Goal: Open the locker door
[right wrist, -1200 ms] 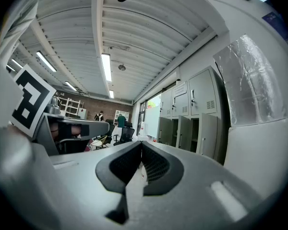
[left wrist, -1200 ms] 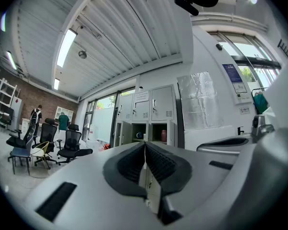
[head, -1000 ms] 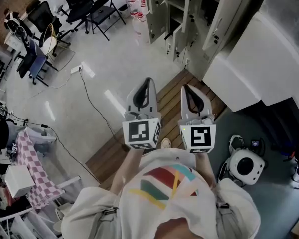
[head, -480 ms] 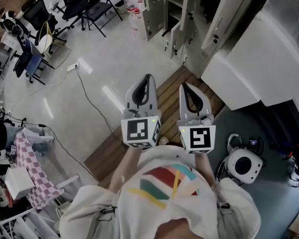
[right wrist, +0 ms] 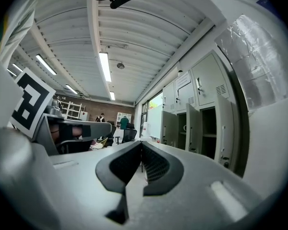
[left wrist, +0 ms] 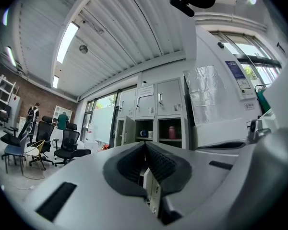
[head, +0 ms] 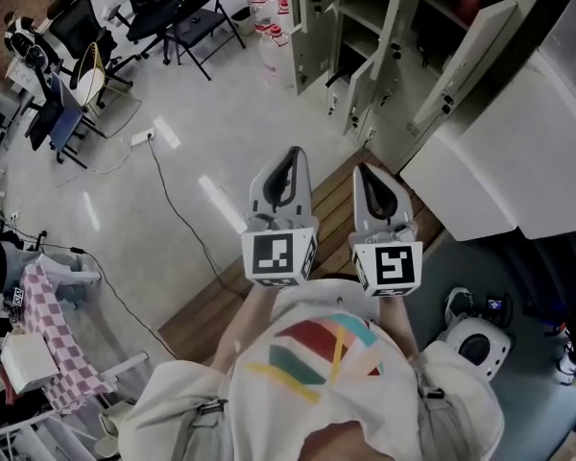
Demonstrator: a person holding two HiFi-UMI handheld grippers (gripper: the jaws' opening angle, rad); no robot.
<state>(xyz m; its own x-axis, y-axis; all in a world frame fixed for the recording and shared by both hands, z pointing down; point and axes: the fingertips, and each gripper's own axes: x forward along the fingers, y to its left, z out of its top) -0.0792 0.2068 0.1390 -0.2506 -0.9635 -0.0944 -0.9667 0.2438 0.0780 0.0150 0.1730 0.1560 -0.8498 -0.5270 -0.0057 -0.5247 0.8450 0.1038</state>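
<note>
Both closed, seemingly empty — left gripper [head: 293,154], right gripper [head: 363,170].

Counts near the lockers
Two grippers, the left gripper [head: 292,154] and right gripper [head: 362,171]; at least three open locker doors [right wrist: 225,128]; one red bottle [left wrist: 172,132]; one checked cloth [head: 48,325]; at least four chairs [head: 197,17]; two people [right wrist: 124,122] far off.

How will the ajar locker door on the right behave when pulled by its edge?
The locker door looks like thin sheet metal: probably light, slightly flexy at the free edge. It stands ajar, so it should swing on its hinges, likely with little resistance. Its painted face looks smooth, so probably slippery.
</note>
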